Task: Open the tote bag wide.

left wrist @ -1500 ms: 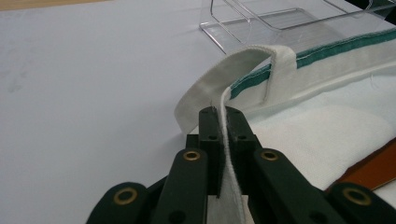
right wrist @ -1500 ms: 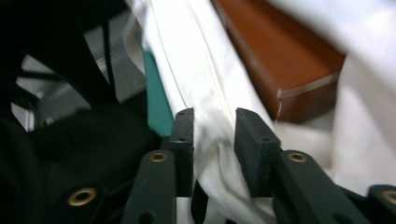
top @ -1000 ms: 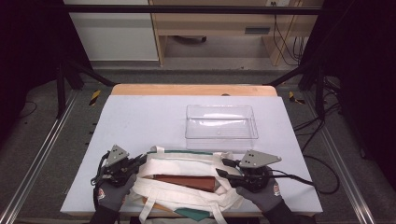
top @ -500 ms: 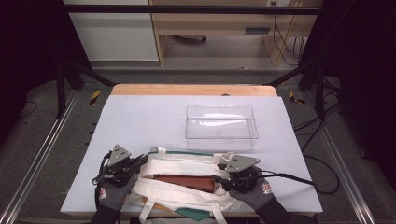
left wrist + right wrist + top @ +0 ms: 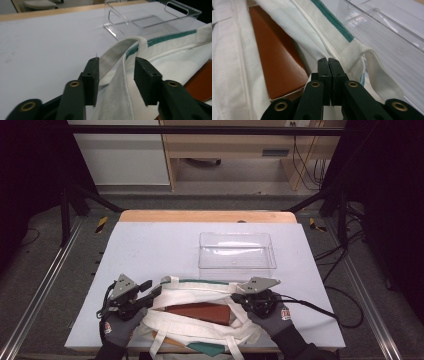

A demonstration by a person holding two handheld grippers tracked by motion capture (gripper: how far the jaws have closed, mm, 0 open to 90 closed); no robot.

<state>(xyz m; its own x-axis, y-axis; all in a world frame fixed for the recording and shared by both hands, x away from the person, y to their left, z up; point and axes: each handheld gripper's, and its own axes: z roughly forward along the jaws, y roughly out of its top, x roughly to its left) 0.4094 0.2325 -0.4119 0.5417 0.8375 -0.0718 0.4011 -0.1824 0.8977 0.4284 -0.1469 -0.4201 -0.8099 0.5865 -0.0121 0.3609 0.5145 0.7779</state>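
On my left, my left gripper (image 5: 150,291) sits at the near left of the white tabletop (image 5: 150,245), its jaws parted by a clear gap with the white canvas tote bag with a green-striped rim (image 5: 200,292) running between them; the left gripper view makes plain what the high view cannot, that the bag's looped white handle strap (image 5: 117,51) rises between the two pads (image 5: 93,75), brushing the left one, while the right pad stands off the cloth. The bag lies flat across the near middle of the table, its mouth toward the far side, with a flat reddish-brown board-like item (image 5: 197,312) showing inside it and a dark green corner (image 5: 207,349) poking out at the near edge. Beyond it, just past the bag's rim, stands a clear rectangular plastic bin (image 5: 235,251) with cut-out handles. On the right, my right gripper (image 5: 239,296) rests at the bag's right end; the right gripper view shows its jaws pressed together, and whether any cloth is pinched between them I cannot tell, though the white hem (image 5: 352,53) lies right at their tips, with the bin wall close beside. The far left of the table lies bare, and the bag overhangs the near edge.
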